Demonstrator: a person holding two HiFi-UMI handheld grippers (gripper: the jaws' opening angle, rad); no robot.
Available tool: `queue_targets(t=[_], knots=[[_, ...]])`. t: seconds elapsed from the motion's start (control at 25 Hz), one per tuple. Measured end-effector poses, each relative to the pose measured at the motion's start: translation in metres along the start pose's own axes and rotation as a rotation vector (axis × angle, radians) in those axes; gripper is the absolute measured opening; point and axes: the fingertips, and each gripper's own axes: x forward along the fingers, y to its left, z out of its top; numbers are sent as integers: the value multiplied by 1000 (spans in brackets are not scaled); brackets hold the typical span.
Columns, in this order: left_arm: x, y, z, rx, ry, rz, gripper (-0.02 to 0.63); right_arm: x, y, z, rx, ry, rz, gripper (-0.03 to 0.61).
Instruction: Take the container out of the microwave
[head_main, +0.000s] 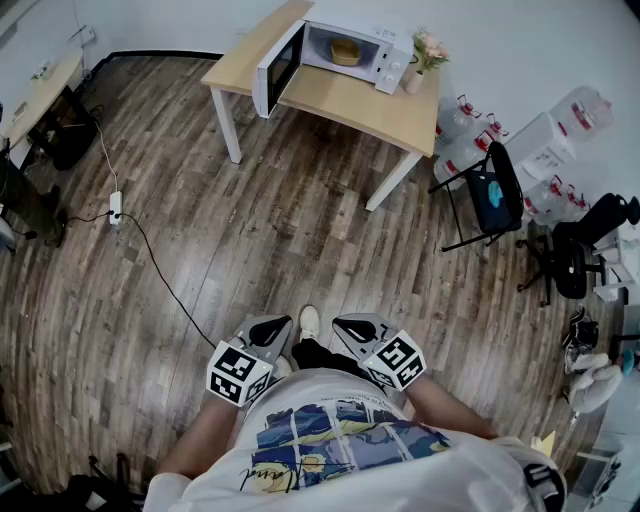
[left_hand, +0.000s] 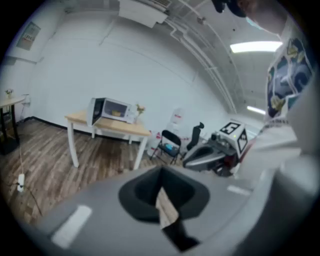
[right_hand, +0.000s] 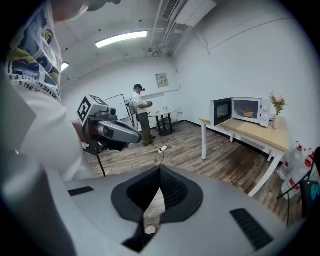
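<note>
The white microwave stands far off on a wooden table, its door swung open to the left. A yellowish container sits inside the cavity. Both grippers hang close to the person's body, far from the table. My left gripper and right gripper are shut with nothing between the jaws. The left gripper view shows the microwave small in the distance and the right gripper beside it. In the right gripper view the microwave and its container show at the right.
A flower vase stands right of the microwave. A folding chair, water bottles and an office chair crowd the right side. A power strip with cable lies on the wood floor at left. Another person stands at the back.
</note>
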Motion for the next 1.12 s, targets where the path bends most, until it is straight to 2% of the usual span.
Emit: queue_targets(t=[0.12, 0.24, 0.4, 0.68, 0.84, 1.0, 1.12], knots=[[28, -3, 38, 51, -36, -30, 8, -1, -34, 16, -24, -3, -1, 6], [52, 12, 65, 80, -24, -17, 8, 1, -69, 35, -33, -18, -1, 6], [78, 36, 92, 97, 3, 3, 8, 0, -111, 52, -7, -53, -1, 6], [120, 67, 135, 87, -22, -20, 8, 21, -179, 66, 28, -55, 10, 6], [132, 114, 152, 92, -20, -19, 8, 51, -214, 87, 19, -57, -14, 8], [146, 175, 168, 99, -25, -41, 9, 89, -253, 114, 4, -49, -81, 11], [147, 218, 198, 123, -48, -76, 14, 119, -279, 141, 18, -44, -147, 56]])
